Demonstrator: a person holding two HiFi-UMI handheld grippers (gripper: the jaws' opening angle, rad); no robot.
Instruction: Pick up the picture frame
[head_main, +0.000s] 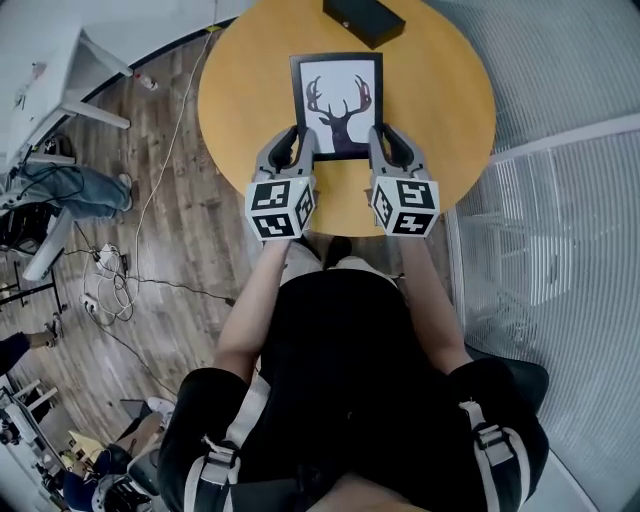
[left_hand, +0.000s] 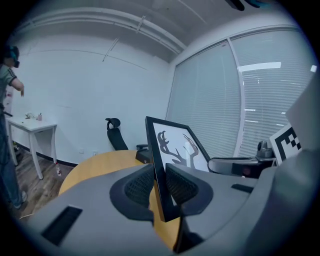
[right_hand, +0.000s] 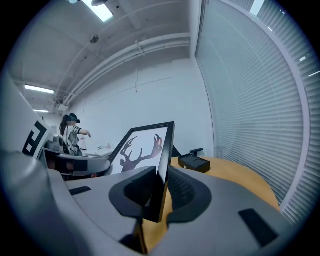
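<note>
The person's arms (head_main: 252, 300) are reaching out right under the camera, one gripper in each hand. The left gripper (head_main: 298, 143) is pinching the lower left edge of the picture frame (head_main: 338, 105), jaws partway closed with the black border squeezed between the pads. The right gripper (head_main: 385, 138) is doing the same on the lower right edge. The antler-print frame is hanging tilted above the round wooden table (head_main: 445, 100). A black box (head_main: 363, 18) is sitting at the table's far edge, and I can't tell what's in it.

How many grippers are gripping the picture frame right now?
2. The left gripper clamps the picture frame at its near-left corner; the right gripper clamps its near-right corner. Neither is hidden.
</note>
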